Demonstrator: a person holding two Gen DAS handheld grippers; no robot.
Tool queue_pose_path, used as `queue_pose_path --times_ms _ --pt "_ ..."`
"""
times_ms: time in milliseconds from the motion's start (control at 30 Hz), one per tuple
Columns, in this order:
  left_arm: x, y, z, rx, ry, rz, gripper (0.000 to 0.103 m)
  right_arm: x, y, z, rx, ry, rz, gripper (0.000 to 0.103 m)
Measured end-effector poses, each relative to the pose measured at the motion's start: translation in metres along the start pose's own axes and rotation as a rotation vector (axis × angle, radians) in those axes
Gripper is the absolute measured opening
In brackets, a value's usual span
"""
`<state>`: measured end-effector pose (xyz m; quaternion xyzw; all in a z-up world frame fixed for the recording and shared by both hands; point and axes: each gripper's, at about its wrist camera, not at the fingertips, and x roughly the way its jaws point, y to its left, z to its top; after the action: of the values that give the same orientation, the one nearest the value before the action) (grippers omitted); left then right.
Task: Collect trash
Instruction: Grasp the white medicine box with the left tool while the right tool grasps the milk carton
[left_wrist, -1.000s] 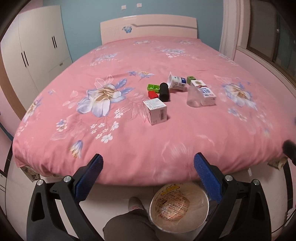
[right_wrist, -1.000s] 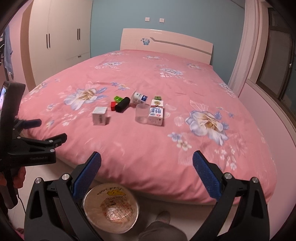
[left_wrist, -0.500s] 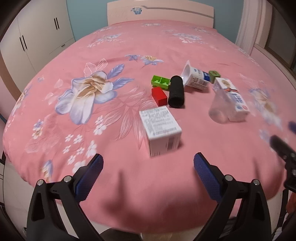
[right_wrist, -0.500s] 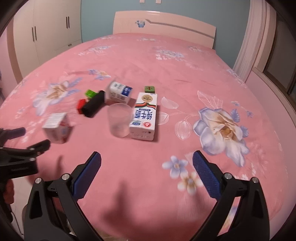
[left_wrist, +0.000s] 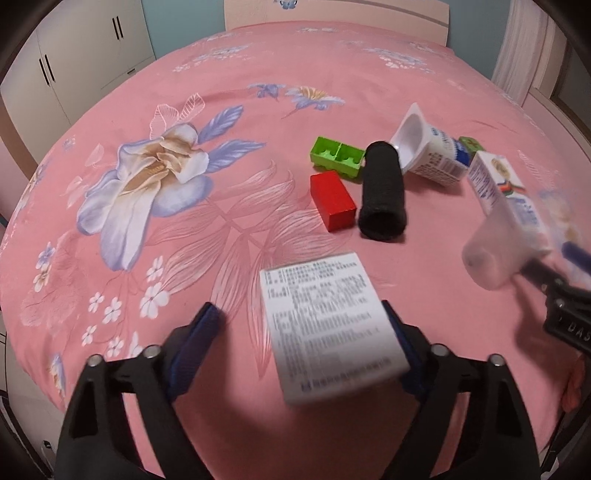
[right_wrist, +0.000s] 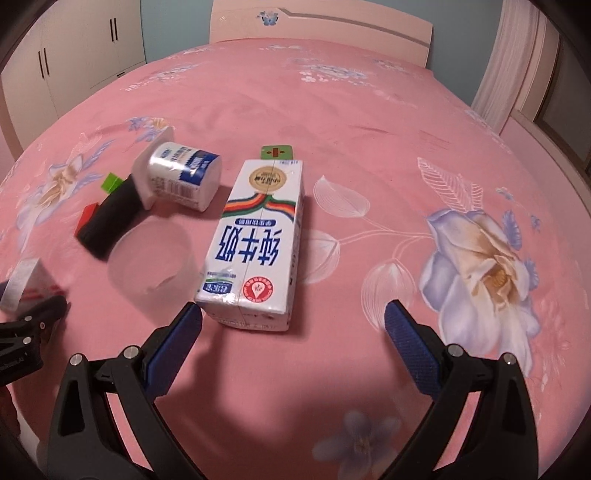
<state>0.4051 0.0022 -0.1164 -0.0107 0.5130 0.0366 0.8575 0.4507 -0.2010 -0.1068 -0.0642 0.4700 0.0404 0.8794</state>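
Note:
On the pink floral bed lie a small white printed box (left_wrist: 325, 325), a milk carton (right_wrist: 258, 236), a clear plastic cup (right_wrist: 151, 262), a tipped yogurt cup (right_wrist: 181, 177) and a black cylinder (left_wrist: 382, 190). My left gripper (left_wrist: 299, 332) is open, its fingers on either side of the white box, the right pad close against it. My right gripper (right_wrist: 293, 332) is open just in front of the milk carton's near end, which lies between the fingers' line. The right gripper also shows at the left wrist view's right edge (left_wrist: 565, 295).
A red brick (left_wrist: 332, 201) and a green brick (left_wrist: 338, 157) lie left of the black cylinder. A small green cube (right_wrist: 277, 152) sits behind the milk carton. White wardrobes (left_wrist: 74, 66) stand at the left, a headboard (right_wrist: 321, 33) at the back.
Both grippers have moved forward and down over the bed. The left now straddles the white box; the right has come up to the milk carton. The bowl on the floor has left view.

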Motion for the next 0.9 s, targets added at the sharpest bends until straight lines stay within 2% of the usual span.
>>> queue_pose_path --times_ms 167,300,400,433,467,567,733,900 --pt "0.008 0.000 0.008 -0.007 -0.003 0.005 0.085 0.017 -0.004 0.017 0.049 0.028 0.060 0.096" --pt "0.012 0.000 0.012 -0.006 -0.011 0.006 0.083 0.027 0.003 0.033 0.050 0.029 0.051 0.096" --pt "0.015 -0.002 0.014 0.000 -0.018 0.011 0.076 0.038 0.006 0.043 0.054 0.056 0.035 0.096" --pt "0.016 -0.003 0.014 0.005 -0.023 0.012 0.070 0.044 0.007 0.045 0.050 0.067 0.031 0.094" --pt "0.017 -0.004 0.015 0.010 -0.030 0.016 0.060 0.047 0.008 0.047 0.048 0.075 0.023 0.080" --pt "0.020 -0.004 0.017 0.013 -0.040 0.023 0.046 0.055 0.007 0.048 0.052 0.091 -0.002 0.048" --pt "0.016 -0.002 0.017 0.032 -0.043 0.011 0.045 0.042 0.005 0.042 0.049 0.089 0.025 0.048" --pt "-0.004 -0.001 0.010 0.056 -0.060 0.013 0.045 0.008 0.004 0.029 0.020 0.055 0.027 0.048"
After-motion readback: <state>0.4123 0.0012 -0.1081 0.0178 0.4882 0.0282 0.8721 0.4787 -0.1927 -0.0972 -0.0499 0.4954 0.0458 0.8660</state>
